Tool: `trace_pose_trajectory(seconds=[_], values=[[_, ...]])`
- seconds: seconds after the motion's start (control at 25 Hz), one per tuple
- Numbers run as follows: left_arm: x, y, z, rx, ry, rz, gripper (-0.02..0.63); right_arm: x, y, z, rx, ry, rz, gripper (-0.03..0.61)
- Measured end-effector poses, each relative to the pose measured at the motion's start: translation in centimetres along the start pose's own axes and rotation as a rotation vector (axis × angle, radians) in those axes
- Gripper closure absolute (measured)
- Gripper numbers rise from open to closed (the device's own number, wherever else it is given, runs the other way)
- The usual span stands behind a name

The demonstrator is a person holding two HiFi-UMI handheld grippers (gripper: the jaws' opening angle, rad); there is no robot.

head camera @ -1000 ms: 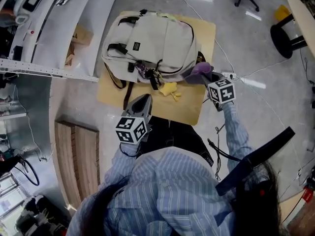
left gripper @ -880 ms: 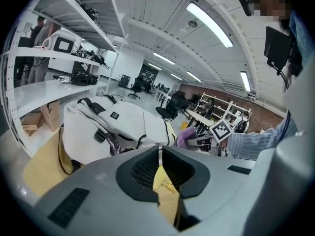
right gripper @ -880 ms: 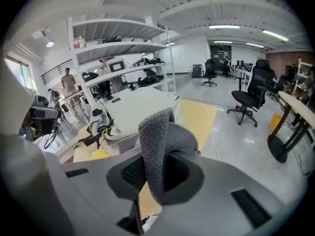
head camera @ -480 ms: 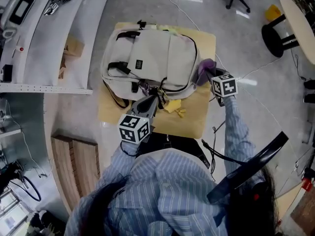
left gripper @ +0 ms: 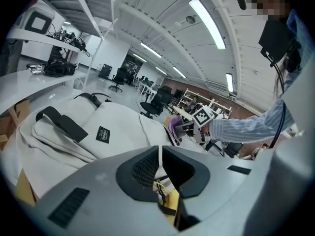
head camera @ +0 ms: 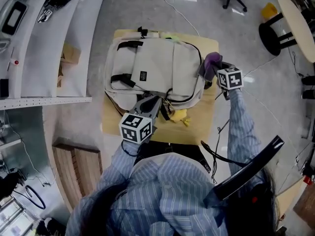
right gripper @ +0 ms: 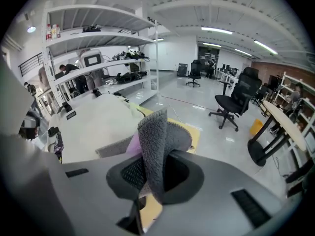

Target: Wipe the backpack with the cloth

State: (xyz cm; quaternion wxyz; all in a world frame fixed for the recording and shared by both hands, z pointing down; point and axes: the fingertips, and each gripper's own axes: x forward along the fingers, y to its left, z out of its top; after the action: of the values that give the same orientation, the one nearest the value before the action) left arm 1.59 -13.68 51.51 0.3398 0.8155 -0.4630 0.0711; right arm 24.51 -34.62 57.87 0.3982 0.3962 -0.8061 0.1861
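The wooden tabletop (head camera: 199,119) carried the beige backpack (head camera: 157,68), which lay flat and covered most of it. The left gripper (left gripper: 159,154) stood at the backpack's near edge with its jaws closed to a hairline; whether fabric was pinched could not be determined. The right gripper (right gripper: 156,173) was clamped on the grey-and-purple cloth (right gripper: 155,136), folded upright against the backpack's right side. A yellow item (head camera: 180,116) by the tabletop's near edge was unidentifiable. Since a second earlier, the left gripper had advanced to the backpack, and the cloth had travelled farther along its right side.
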Motion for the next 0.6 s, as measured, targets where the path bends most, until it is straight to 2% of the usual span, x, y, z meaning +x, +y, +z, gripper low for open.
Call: trace_pose_trajectory(seconds=[0.4,0.6], values=[[0.0,1.3,-1.1,-0.021,0.040,-0.031,0.591,1.8,-4.5,5.2,-0.021,-0.006,-0.105,0.537],[-0.6,1.8,-1.5,-0.039,0.041,-0.028,0.591,2.2,-5.4,6.9,-0.056,0.019,-0.148,0.537]])
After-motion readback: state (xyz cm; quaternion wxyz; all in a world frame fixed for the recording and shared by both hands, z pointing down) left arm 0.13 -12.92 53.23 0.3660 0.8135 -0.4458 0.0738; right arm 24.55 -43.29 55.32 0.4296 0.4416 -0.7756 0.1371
